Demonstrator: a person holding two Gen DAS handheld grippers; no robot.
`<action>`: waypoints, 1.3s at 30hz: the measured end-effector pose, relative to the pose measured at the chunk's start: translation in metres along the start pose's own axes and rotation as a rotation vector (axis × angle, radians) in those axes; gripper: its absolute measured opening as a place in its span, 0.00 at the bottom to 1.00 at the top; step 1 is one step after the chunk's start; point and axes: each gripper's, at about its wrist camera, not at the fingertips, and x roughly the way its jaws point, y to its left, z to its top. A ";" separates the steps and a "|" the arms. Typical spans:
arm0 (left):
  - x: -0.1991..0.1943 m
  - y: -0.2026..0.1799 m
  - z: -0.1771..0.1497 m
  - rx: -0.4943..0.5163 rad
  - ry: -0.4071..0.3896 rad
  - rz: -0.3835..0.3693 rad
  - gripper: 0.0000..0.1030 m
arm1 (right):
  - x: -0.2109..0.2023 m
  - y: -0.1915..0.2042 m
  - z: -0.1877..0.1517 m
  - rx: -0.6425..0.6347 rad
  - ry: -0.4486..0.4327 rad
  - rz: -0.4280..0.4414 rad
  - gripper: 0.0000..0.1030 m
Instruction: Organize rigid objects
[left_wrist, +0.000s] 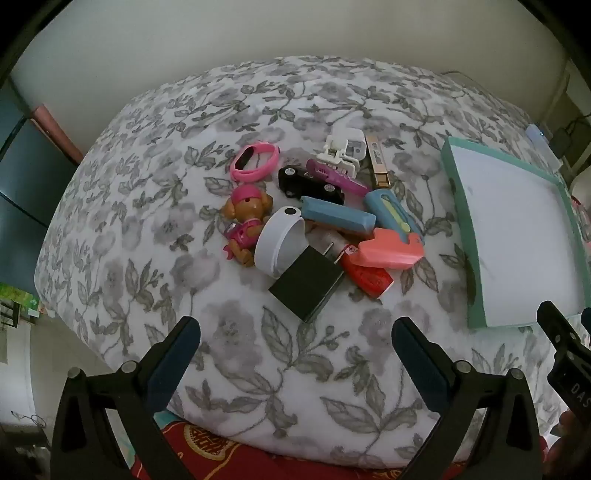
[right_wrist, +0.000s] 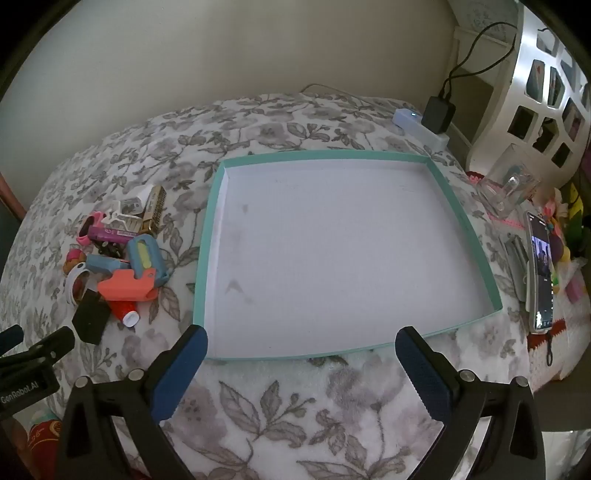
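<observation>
Clearly the pile of small objects (left_wrist: 317, 218) lay heaped on the floral blanket (left_wrist: 147, 229), beside the empty teal tray (right_wrist: 212, 236). Both tongs — left (left_wrist: 295, 339), right (right_wrist: 301, 347) — hung released, holding nothing; best to start with the outlying black block (left_wrist: 306, 284).

Ahead of the left claw: one pink wristband (left_wrist: 255, 162), one white band (left_wrist: 279, 243), one puppy figure (left_wrist: 245, 221), one black toy car (left_wrist: 310, 184), one black block (left_wrist: 306, 282). Ahead of the right claw: one teal-rimmed tray (right_wrist: 216, 206). One phone (right_wrist: 541, 273) at its right.
</observation>
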 end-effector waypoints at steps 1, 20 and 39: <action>0.000 0.000 0.000 0.002 0.001 0.005 1.00 | 0.000 0.000 0.000 0.000 0.000 0.000 1.00; -0.001 -0.001 0.000 0.001 -0.005 0.012 1.00 | 0.000 0.001 -0.001 -0.001 0.001 -0.001 1.00; -0.001 -0.001 0.000 0.001 -0.007 0.011 1.00 | 0.001 0.002 -0.001 -0.003 0.003 -0.004 1.00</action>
